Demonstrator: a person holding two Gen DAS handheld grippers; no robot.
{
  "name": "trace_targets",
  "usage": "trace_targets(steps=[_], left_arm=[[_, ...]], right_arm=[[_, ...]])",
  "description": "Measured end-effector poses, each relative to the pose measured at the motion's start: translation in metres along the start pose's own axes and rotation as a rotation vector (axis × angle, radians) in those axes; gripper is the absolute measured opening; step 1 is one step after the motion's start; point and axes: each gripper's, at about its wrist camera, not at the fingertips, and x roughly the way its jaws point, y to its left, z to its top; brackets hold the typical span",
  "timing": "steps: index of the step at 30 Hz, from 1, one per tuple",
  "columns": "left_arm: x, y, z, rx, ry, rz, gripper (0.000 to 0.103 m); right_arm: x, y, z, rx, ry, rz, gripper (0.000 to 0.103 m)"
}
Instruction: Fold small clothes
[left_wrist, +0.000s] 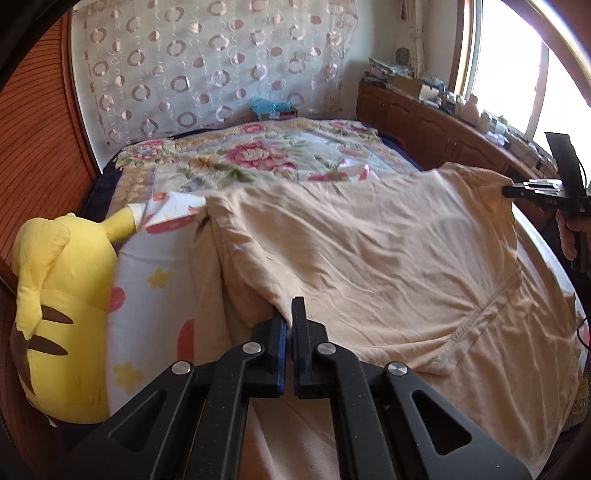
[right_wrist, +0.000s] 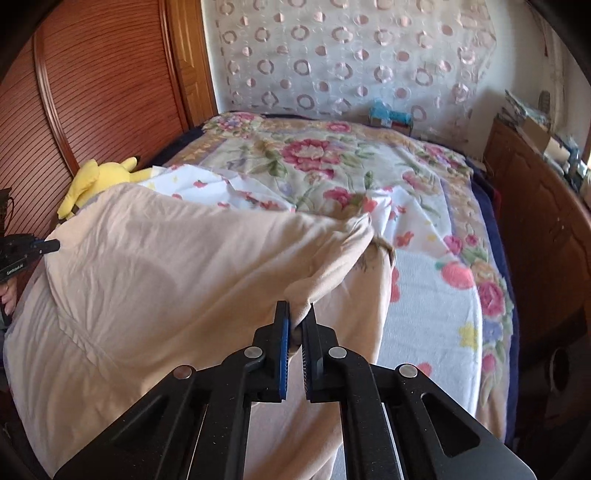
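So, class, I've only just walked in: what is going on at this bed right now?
A person is working with a handheld gripper in each hand, folding a beige garment over a bed with a floral bedspread. The left gripper is shut on one corner of the cloth, and the right gripper is shut on the opposite corner, so the garment hangs stretched between them. A yellow plush toy sits at the left edge of the bed. No fold looks finished yet.

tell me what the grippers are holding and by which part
Both hold the beige garment: the left gripper pinches one bunched edge, the right gripper the opposite one.
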Motion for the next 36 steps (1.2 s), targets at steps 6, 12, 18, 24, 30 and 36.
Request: trace_targets(steps=[6, 12, 18, 24, 30, 36], left_arm=[[-0.022, 0.006, 0.007, -0.032, -0.069, 0.009, 0.003], [-0.049, 0.005, 0.007, -0.044, -0.132, 0.006, 0.003], [-0.08, 0.004, -0.003, -0.056, -0.177, 0.012, 0.002], [-0.116, -0.004, -0.022, -0.053, -0.214, 0.013, 0.002], [-0.145, -0.015, -0.05, -0.04, -0.232, 0.017, 0.002], [-0.181, -0.021, -0.072, -0.043, -0.268, 0.022, 0.002]], right_arm=[[-0.03, 0.004, -0.007, -0.021, -0.052, -0.002, 0.005], [-0.061, 0.009, -0.018, -0.01, -0.1, 0.01, 0.005], [-0.098, 0.02, -0.037, -0.019, -0.15, 0.008, 0.005], [-0.131, 0.029, -0.065, -0.017, -0.189, 0.003, 0.005], [-0.157, 0.038, -0.105, -0.003, -0.197, 0.001, 0.005], [-0.198, 0.05, -0.136, -0.001, -0.226, -0.03, 0.005]])
